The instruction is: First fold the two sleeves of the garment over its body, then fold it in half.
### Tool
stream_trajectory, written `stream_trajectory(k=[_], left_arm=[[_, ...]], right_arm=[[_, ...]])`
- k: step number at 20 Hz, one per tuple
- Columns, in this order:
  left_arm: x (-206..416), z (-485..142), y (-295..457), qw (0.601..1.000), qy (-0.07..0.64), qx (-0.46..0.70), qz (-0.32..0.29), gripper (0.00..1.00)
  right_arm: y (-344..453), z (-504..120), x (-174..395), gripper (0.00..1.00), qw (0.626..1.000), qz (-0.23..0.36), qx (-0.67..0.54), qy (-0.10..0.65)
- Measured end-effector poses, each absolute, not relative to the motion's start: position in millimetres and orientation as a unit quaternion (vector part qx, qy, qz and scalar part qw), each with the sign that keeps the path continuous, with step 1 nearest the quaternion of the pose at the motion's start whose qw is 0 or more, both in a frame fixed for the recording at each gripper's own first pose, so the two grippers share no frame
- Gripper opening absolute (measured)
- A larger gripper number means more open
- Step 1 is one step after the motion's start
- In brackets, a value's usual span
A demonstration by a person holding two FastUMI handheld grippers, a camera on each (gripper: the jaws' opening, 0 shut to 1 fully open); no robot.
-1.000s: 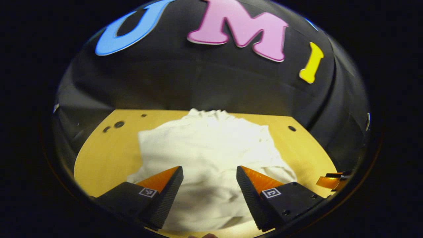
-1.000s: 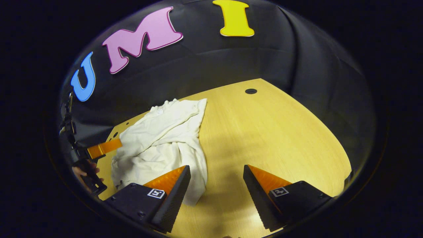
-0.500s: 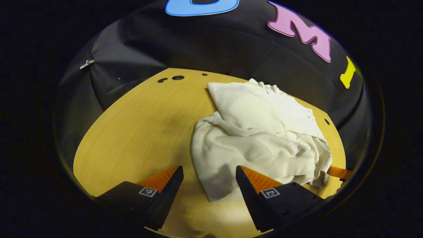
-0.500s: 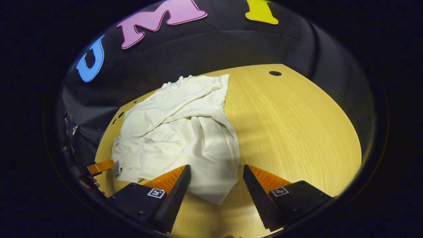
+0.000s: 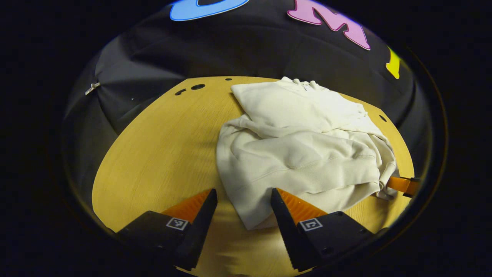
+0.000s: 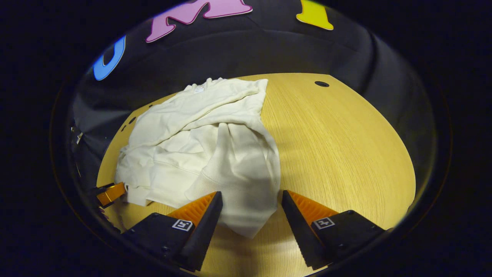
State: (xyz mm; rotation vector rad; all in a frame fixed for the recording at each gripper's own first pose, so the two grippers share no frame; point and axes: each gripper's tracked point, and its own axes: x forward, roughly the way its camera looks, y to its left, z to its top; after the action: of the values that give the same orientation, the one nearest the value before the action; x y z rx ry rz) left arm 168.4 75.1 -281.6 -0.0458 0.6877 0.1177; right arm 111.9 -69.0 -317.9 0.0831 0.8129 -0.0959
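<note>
A cream-white sweatshirt (image 5: 303,154) lies bunched on the wooden table (image 5: 161,146), its sleeves drawn over the body. In the left gripper view my left gripper (image 5: 242,200) is open, and the garment's near left corner lies between and just ahead of its fingers. The right gripper view has the sweatshirt (image 6: 200,146) at centre left, with a rounded flap reaching toward me. My right gripper (image 6: 251,204) is open, that flap lying between its orange fingers. An orange finger (image 5: 401,184) of the right gripper pokes out at the garment's right edge; an orange finger (image 6: 111,192) of the left gripper sits at its left edge.
The black cloth wall (image 5: 230,50) curves round the back of the table. Small dark holes (image 5: 198,87) mark the tabletop's far left, and one more hole (image 6: 322,84) sits far right. Bare wood (image 6: 346,154) spreads to the right of the garment.
Both grippers have swung outward to the garment's near corners and come closer and lower; a second ago the left hung over its middle. Both stay open; the cloth has not moved.
</note>
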Motion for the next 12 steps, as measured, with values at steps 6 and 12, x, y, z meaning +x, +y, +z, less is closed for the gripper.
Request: stream_trajectory(k=[6, 12], left_arm=[[174, -282, 50, 0.947, 0.321, 0.015, 0.018, 0.17], [174, -279, 37, 0.944, 0.33, 0.008, -0.003, 0.06]], right_arm=[[-46, -320, 110, 0.21, 0.917, -0.015, 0.04, 0.396], [-47, -319, 114, 0.07, 0.912, 0.012, 0.07, 0.405]])
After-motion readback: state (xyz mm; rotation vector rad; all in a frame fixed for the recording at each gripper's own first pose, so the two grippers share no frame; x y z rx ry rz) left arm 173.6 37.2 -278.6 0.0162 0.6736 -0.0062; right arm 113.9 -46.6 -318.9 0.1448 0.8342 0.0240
